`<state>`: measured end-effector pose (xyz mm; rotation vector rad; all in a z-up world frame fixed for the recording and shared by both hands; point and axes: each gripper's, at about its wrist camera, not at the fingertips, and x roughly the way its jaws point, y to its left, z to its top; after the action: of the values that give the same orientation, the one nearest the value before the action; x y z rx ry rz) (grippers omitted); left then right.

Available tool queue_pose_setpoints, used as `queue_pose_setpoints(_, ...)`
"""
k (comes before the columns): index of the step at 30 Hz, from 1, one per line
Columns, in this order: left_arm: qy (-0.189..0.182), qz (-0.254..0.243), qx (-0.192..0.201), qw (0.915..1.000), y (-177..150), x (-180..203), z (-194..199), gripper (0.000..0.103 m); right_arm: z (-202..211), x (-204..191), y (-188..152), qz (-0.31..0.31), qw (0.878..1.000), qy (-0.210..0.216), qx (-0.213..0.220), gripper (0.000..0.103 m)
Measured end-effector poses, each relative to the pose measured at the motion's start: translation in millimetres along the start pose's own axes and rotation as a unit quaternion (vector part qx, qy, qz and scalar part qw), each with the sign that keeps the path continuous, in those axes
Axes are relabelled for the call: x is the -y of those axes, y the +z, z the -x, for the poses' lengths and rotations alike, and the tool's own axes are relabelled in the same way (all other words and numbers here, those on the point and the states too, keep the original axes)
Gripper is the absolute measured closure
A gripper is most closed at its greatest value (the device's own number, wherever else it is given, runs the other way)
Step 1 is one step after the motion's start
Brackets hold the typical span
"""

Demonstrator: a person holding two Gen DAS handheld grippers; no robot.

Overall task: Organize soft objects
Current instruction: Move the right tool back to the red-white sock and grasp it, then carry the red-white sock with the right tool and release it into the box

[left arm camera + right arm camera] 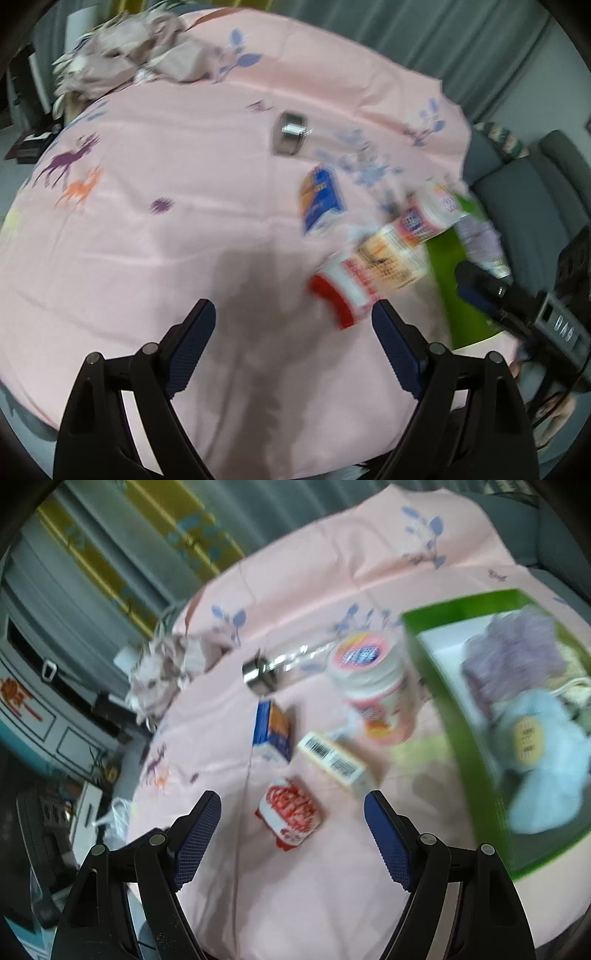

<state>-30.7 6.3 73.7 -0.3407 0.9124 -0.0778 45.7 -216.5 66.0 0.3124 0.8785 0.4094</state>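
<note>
Grey pleated curtains (424, 40) hang behind the worktop, with a yellow patterned panel (147, 528) among them. A grey upholstered sofa (524, 192) stands at one side. On the other side a pale blue cabinet (44, 709) with panelled doors stands against the wall, and the light is soft and even.

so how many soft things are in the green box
2 show clearly: a purple cloth at the far end of the green box and a pale blue one nearer. A cream bit sits between them by the right wall; more may be hidden.
</note>
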Motion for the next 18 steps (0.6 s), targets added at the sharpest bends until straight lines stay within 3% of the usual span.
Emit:
queue_pose_setpoints(3,0.001,0.010,-0.011,0.9999,-12.6,-11.8,-5.3,0.017,-23.6,-7.7,-0.5,0.001,1.000,0.002,-0.025,0.023)
queue_pose_setpoints(5,-0.004,0.015,-0.013,0.9998,-16.7,-16.3,-6.9,0.017,-37.4,-14.4,-1.0,0.012,0.999,0.002,-0.044,0.029)
queue_pose_setpoints(13,-0.006,0.013,-0.017,0.9997,-26.2,-22.6,-7.5,0.018,-80.2,-28.6,-5.2,0.050,0.993,-0.057,-0.089,0.046)
queue_pose_setpoints(15,-0.009,0.013,-0.015,0.9998,-27.2,-24.0,-6.9,0.018,-84.2,-30.5,-6.4,0.066,0.991,-0.075,-0.088,0.048)
queue_pose_setpoints(16,-0.011,0.012,-0.015,0.9998,-27.6,-24.6,-6.5,0.018,-85.6,-31.1,-7.0,0.073,0.990,-0.081,-0.086,0.054)
queue_pose_setpoints(18,-0.014,0.012,-0.015,0.9997,-28.8,-25.8,-6.5,0.018,-84.5,-31.3,-8.1,0.073,0.991,-0.074,-0.086,0.060)
